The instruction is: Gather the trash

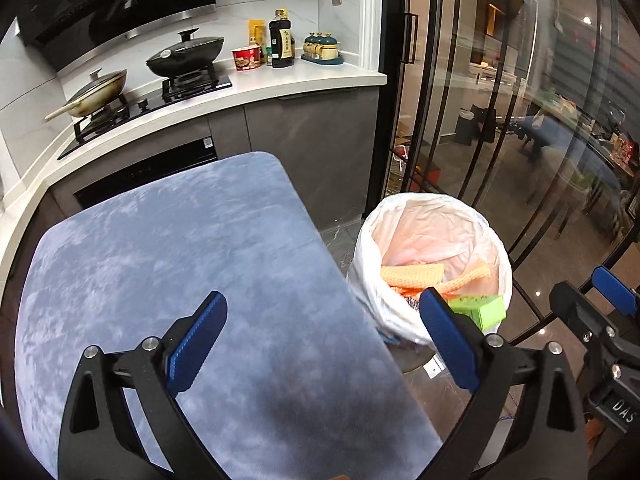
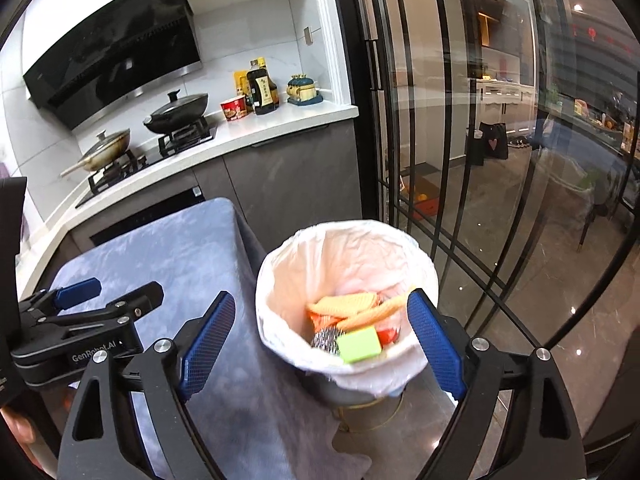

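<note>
A trash bin with a white liner (image 1: 434, 216) (image 2: 344, 248) stands on the floor to the right of a table under a blue-grey cloth (image 1: 160, 264) (image 2: 168, 248). Inside lie orange cloths (image 1: 412, 274) (image 2: 348, 306), a green sponge (image 1: 486, 310) (image 2: 359, 345) and a steel scourer (image 2: 326, 338). My left gripper (image 1: 324, 344) is open and empty over the table's right edge. My right gripper (image 2: 324, 348) is open and empty, above the bin's near rim. The left gripper also shows in the right wrist view (image 2: 108, 292), and the right gripper in the left wrist view (image 1: 592, 296).
A kitchen counter (image 1: 304, 78) at the back holds two lidded pans on a hob (image 1: 120, 108), a red noodle cup (image 1: 246, 58), a dark sauce bottle (image 1: 281, 40) and a jar set. Black-framed glass doors (image 1: 440, 100) stand to the right of the bin.
</note>
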